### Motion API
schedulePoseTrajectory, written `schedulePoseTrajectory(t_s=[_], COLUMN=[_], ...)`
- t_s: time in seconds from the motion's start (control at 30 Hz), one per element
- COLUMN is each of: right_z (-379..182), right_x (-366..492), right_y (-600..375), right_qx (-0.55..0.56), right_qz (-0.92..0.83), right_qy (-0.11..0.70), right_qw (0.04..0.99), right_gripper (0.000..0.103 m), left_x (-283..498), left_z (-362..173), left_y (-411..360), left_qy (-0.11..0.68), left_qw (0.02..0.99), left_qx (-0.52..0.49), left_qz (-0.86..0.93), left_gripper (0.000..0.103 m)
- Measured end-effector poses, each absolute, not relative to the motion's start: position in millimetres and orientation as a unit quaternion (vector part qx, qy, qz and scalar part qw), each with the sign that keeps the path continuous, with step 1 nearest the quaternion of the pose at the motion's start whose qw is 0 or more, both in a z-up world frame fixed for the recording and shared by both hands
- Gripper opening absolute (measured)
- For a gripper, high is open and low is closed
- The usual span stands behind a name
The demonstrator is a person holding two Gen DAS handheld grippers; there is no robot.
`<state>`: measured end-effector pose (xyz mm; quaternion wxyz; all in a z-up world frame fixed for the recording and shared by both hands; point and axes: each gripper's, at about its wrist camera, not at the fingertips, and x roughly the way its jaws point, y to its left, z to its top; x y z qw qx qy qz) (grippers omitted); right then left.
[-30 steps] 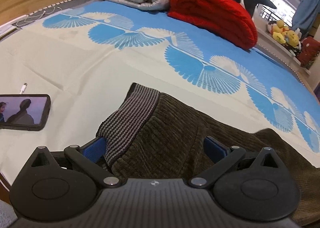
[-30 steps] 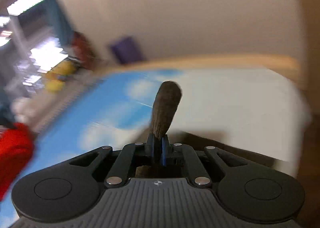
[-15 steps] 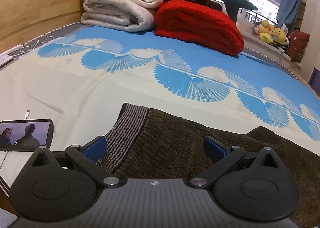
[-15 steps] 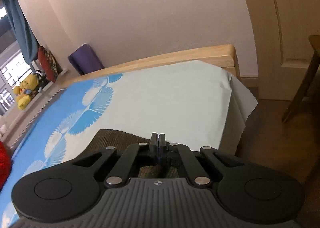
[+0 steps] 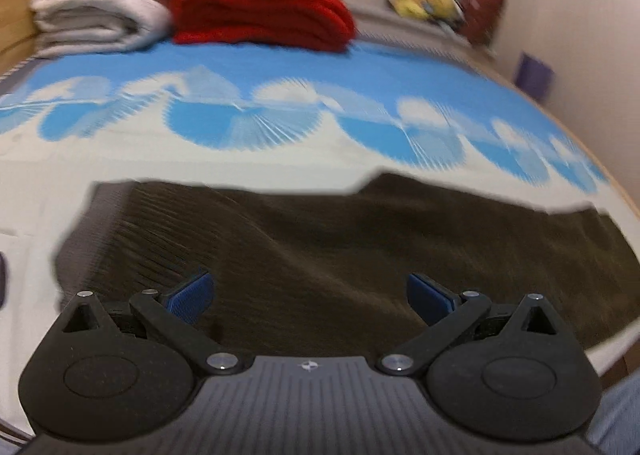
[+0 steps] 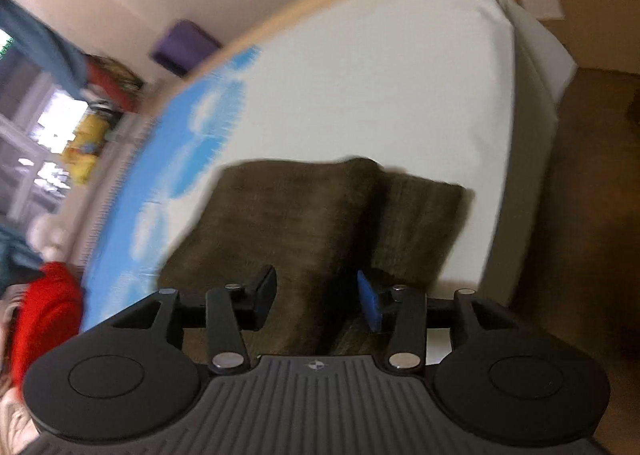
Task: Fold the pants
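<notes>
Left wrist view: folded cream blanket and red blanket stacked at the far edge of the bed, whose sheet is cream with blue fans. The dark brown pants lie stretched flat across the near part of the bed, ribbed waistband at left. Left gripper, jaws spread wide, hangs over the pants, holding nothing. Right wrist view: the two leg ends of the pants lie side by side near the bed's corner. Right gripper, jaws spread, empty, above them. Both views are motion-blurred.
</notes>
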<state>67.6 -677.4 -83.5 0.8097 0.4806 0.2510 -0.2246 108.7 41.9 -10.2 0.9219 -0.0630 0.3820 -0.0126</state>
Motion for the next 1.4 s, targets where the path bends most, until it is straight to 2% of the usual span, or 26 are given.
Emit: schedulePoseTrajectory(t_s=[0.03, 0.07, 0.1, 0.33, 0.43, 0.53, 0.57, 0.77, 0.83, 0.9, 1.1, 1.4], right_z=[-83, -82, -81, -28, -43, -86, -90, -62, -64, -73, -67, -79], right_x=[70, 73, 75, 35, 22, 30, 30, 31, 30, 27, 6, 43], right_y=[-679, -681, -683, -674, -678, -688, -689, -692, -698, -706, -728, -708], right_qx=[0.483, 0.487, 0.485, 0.453, 0.450, 0.465, 0.470, 0.464, 0.454, 0.439, 0.487, 0.464], right_qz=[-0.227, -0.231, -0.234, -0.214, -0.239, -0.270, -0.264, -0.240, -0.278, -0.335, -0.257, -0.225], right_qy=[0.246, 0.242, 0.242, 0.185, 0.196, 0.249, 0.238, 0.215, 0.222, 0.246, 0.197, 0.279], right_qw=[0.809, 0.807, 0.808, 0.846, 0.838, 0.806, 0.808, 0.825, 0.817, 0.797, 0.811, 0.810], right_gripper=[0.047, 0.041, 0.004, 0.006, 0.006, 0.006, 0.006, 0.007, 0.015, 0.050, 0.050, 0.050], left_x=[111, 113, 114, 116, 121, 122, 121, 116, 116, 116, 121, 115], left_z=[-15, -19, -23, -29, -30, -29, -28, -20, -22, -24, -30, -34], left_y=[35, 30, 26, 33, 38, 44, 44, 34, 24, 13, 0, -35], left_qy=[0.393, 0.401, 0.407, 0.414, 0.420, 0.427, 0.427, 0.417, 0.421, 0.424, 0.429, 0.446], left_qw=[0.917, 0.914, 0.912, 0.907, 0.904, 0.899, 0.899, 0.906, 0.904, 0.903, 0.899, 0.885], left_qx=[-0.057, -0.054, -0.053, -0.077, -0.083, -0.090, -0.089, -0.077, -0.073, -0.060, -0.074, -0.021], left_qz=[-0.020, -0.020, -0.016, 0.014, 0.027, 0.032, 0.033, -0.002, -0.021, -0.033, -0.052, -0.136], left_gripper=[0.103, 0.103, 0.103, 0.103, 0.103, 0.103, 0.103, 0.103, 0.103, 0.103, 0.103, 0.103])
